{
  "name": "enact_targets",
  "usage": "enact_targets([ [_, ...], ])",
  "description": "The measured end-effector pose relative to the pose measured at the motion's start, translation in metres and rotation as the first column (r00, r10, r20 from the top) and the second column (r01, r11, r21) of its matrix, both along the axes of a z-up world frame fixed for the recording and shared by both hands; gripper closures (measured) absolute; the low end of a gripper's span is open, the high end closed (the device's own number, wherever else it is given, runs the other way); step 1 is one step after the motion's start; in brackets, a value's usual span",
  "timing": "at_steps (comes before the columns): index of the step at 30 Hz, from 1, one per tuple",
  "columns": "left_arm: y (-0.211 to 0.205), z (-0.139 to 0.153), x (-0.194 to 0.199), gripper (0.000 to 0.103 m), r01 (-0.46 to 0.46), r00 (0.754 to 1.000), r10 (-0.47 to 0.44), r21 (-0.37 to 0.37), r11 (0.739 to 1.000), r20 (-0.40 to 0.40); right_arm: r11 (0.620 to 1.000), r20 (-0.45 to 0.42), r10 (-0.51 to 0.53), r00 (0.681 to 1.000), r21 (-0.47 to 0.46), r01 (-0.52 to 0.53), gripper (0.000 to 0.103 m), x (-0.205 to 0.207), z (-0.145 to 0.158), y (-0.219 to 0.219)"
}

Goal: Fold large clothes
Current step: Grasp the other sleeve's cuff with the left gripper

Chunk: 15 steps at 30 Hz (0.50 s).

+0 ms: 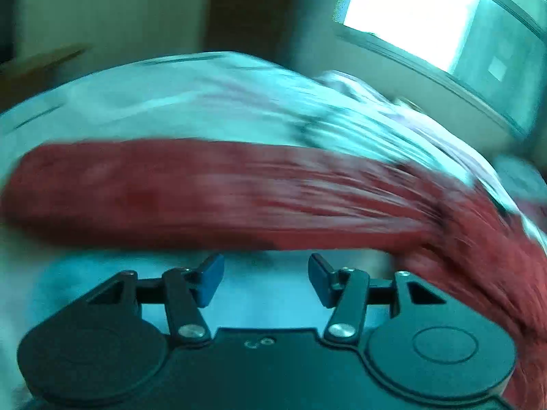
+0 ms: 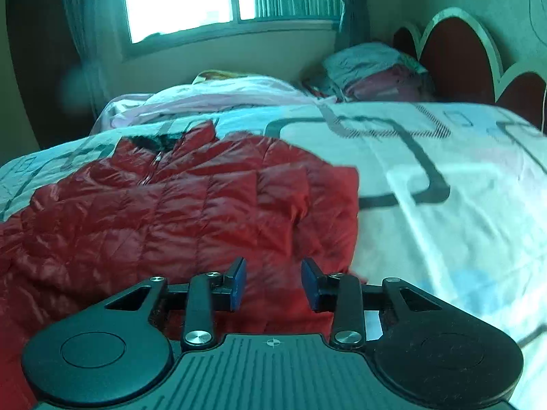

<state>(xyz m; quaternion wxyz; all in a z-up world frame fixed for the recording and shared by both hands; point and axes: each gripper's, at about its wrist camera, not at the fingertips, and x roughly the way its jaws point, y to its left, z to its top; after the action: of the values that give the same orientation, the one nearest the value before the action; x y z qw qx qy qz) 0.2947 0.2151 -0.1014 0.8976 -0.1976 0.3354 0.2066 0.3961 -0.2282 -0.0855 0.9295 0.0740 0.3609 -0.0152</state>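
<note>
left-wrist view smeared by motion blur, red jacket (image 1: 218, 194) streaked, jacket's left side cut off in right-wrist view

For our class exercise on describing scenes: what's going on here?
A person is working on a red padded jacket spread on a bed with a patterned cover. The right hand-held gripper hovers over the jacket's near edge, open, nothing between its pads. The left hand-held gripper is open and empty too; its view is blurred. The jacket is not yet neatly folded.
</note>
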Motion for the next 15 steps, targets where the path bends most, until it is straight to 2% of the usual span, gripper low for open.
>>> enact_targets([
  [3, 0.048, -0.006, -0.025, 0.050, -0.138, 0.990, 0.140, -0.108, 0.984, 0.006, 1.000, -0.018, 0.004, 1.000, -0.016, -0.004, 0.066, -0.001, -0.003, 0.008],
  [5, 0.067, -0.008, -0.032, 0.053, -0.173, 0.983, 0.180, -0.153, 0.973, 0.027, 1.000, -0.032, -0.010, 0.999, -0.012, 0.010, 0.066, 0.002, -0.005, 0.010],
  [7, 0.078, -0.007, -0.034, 0.053, -0.206, 0.976, 0.214, -0.156, 0.966, 0.036, 1.000, -0.037, -0.017, 0.999, -0.014, 0.016, 0.066, 0.004, -0.006, 0.013],
  [10, 0.097, -0.009, -0.038, 0.053, -0.245, 0.963, 0.264, -0.220, 0.944, 0.058, 1.000, -0.046, -0.018, 0.999, -0.018, 0.018, 0.066, 0.006, -0.007, 0.018],
  [14, 0.113, -0.008, -0.037, 0.051, -0.260, 0.957, 0.281, -0.224, 0.939, 0.065, 0.999, -0.041, -0.029, 0.999, -0.020, 0.028, 0.065, 0.003, -0.005, 0.025],
  [15, 0.116, -0.008, -0.037, 0.050, -0.262, 0.957, 0.283, -0.224, 0.939, 0.066, 0.999, -0.041, -0.034, 0.999, -0.027, 0.033, 0.059, 0.003, -0.005, 0.026],
])
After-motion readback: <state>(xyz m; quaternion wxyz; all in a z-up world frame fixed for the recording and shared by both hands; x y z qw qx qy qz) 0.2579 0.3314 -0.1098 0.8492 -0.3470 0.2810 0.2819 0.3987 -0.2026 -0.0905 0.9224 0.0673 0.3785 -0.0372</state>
